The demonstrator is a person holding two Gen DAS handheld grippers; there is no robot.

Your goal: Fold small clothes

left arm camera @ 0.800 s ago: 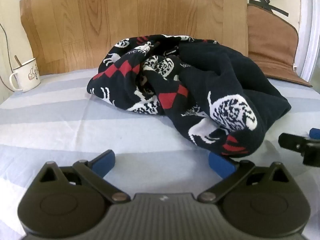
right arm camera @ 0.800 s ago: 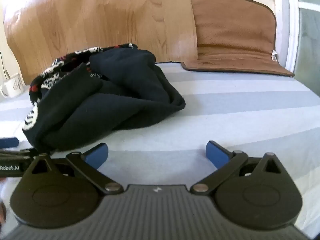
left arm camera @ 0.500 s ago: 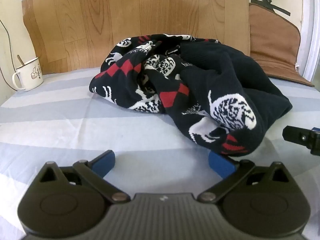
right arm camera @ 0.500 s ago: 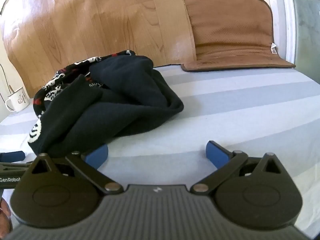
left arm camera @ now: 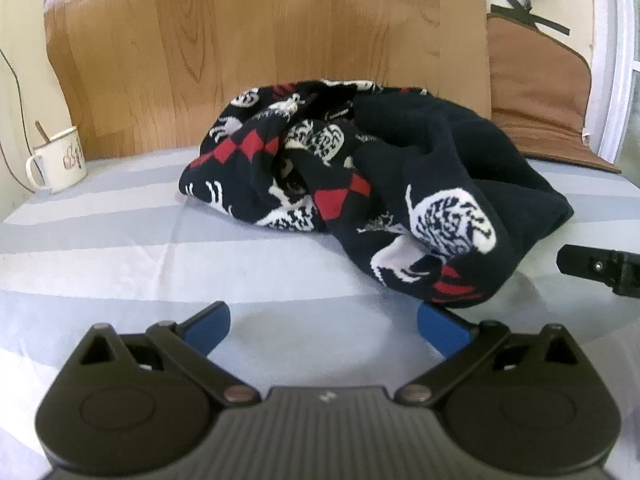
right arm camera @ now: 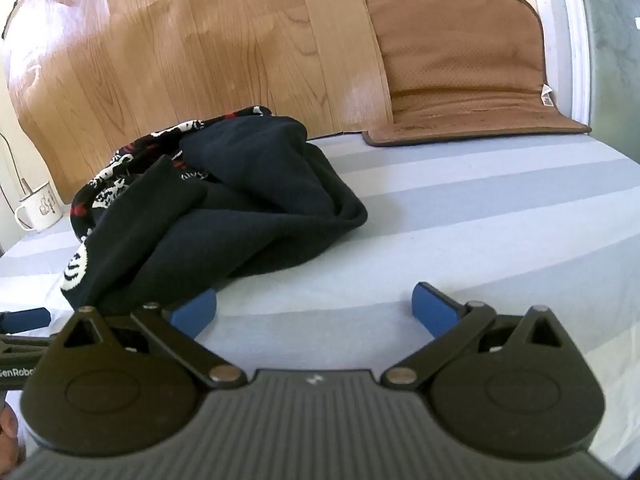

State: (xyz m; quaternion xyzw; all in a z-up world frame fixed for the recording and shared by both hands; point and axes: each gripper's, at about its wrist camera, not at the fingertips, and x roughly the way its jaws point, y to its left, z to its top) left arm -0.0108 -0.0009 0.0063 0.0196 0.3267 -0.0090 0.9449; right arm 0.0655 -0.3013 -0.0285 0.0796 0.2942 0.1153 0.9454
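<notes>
A crumpled dark knitted garment [left arm camera: 380, 184] with red diamonds and white animal figures lies in a heap on the striped sheet [left arm camera: 120, 248]. My left gripper [left arm camera: 324, 322] is open just in front of the heap's near edge, its right blue pad close to the hem, nothing between the fingers. In the right wrist view the same garment [right arm camera: 240, 216] shows mostly its plain dark side. My right gripper [right arm camera: 314, 308] is open too, its left pad at the garment's near edge. A finger of the right gripper [left arm camera: 600, 268] shows at the left view's right edge.
A white enamel mug [left arm camera: 60, 160] with a spoon stands at the back left. A wood-grain board [left arm camera: 260, 40] leans behind the heap, and a brown cushion [right arm camera: 460, 68] sits at the back right. Bare striped sheet stretches to the right of the garment [right arm camera: 500, 208].
Both views have drifted slightly: the right gripper came closer to the garment, its left pad now at the edge. The garment has not moved and both grippers stayed open.
</notes>
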